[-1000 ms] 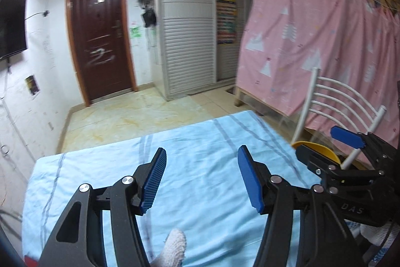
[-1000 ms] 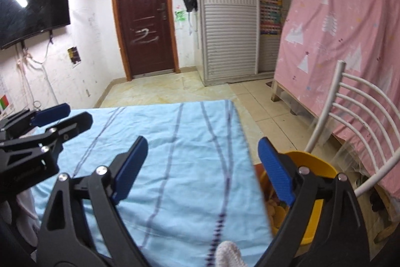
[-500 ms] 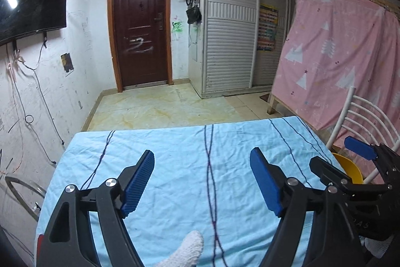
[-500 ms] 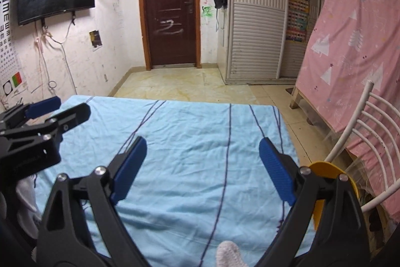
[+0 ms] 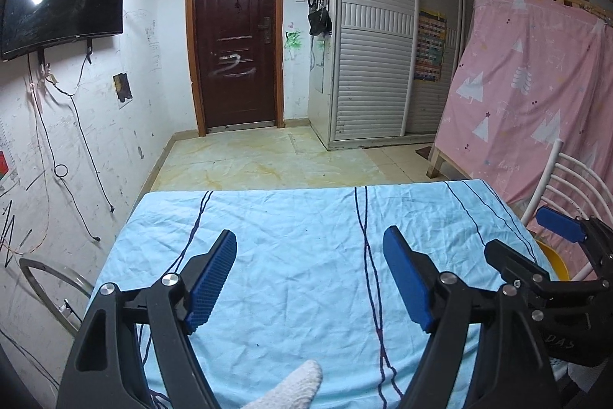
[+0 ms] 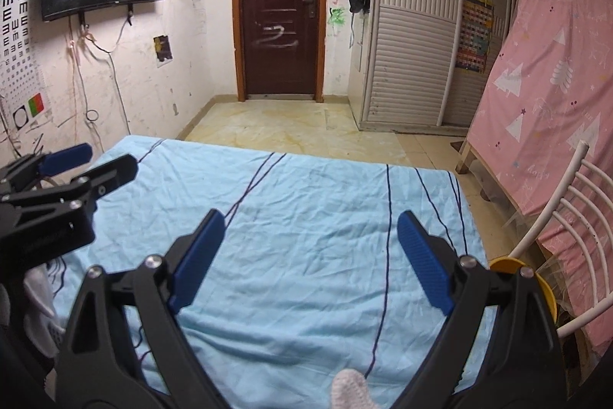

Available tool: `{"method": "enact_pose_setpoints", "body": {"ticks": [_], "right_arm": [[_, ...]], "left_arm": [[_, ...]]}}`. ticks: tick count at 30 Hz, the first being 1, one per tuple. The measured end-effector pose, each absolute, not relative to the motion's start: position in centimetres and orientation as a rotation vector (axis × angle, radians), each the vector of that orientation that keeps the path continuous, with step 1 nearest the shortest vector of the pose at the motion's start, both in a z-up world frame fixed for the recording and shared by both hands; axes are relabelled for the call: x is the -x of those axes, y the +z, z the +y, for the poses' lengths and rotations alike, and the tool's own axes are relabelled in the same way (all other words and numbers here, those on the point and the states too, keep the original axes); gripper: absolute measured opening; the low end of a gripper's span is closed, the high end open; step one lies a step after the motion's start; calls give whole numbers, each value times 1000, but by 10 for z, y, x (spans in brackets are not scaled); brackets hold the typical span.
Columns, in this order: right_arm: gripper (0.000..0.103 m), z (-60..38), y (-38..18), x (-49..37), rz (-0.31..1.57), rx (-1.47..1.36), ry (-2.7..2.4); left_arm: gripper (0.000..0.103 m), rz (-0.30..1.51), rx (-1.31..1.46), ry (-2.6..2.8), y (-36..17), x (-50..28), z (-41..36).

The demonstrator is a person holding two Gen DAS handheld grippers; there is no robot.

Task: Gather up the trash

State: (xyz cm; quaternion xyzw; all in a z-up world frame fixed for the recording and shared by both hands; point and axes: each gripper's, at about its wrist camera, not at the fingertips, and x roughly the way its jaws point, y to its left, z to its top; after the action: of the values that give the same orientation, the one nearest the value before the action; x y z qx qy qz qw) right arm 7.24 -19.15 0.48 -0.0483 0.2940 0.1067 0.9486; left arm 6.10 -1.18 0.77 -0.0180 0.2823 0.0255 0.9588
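A table under a light blue cloth [image 5: 306,255] with dark stripes fills the lower half of both views, and no trash shows on it. My left gripper [image 5: 309,236] hovers over the cloth, open, with nothing between its blue pads. It also shows at the left edge of the right wrist view [image 6: 105,158]. My right gripper [image 6: 311,221] is open over the cloth as well, empty, and shows at the right of the left wrist view [image 5: 525,232]. A yellow bin [image 6: 502,265] stands beside the table's right edge, partly hidden by a finger.
A white metal chair [image 6: 574,209] and a pink curtain [image 6: 544,71] stand right of the table. Beyond the far edge lies tiled floor [image 5: 268,163], a brown door [image 5: 237,37] and white slatted cupboards. A wall with cables is at the left. A white-gloved fingertip [image 5: 295,386] shows below.
Both views have swung left, from the yellow bin and chair towards the middle of the table. The left jaws stand wider than a second ago. The right jaws are unchanged.
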Motion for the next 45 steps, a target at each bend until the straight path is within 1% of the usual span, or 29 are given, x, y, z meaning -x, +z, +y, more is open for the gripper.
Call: {"method": "enact_pose_setpoints", "body": {"ticks": [23,32,45], "right_arm": [[88,-185,4,-68,596,109,225],[88,-184,4,-68,597,108,225],[88,-184,4,-68,598,107,224]], "left_arm": [[70,577,45,71,1,-59,0],[70,544,42,78,1,-54,2],[70,565,48,83,0,-55,0]]}}
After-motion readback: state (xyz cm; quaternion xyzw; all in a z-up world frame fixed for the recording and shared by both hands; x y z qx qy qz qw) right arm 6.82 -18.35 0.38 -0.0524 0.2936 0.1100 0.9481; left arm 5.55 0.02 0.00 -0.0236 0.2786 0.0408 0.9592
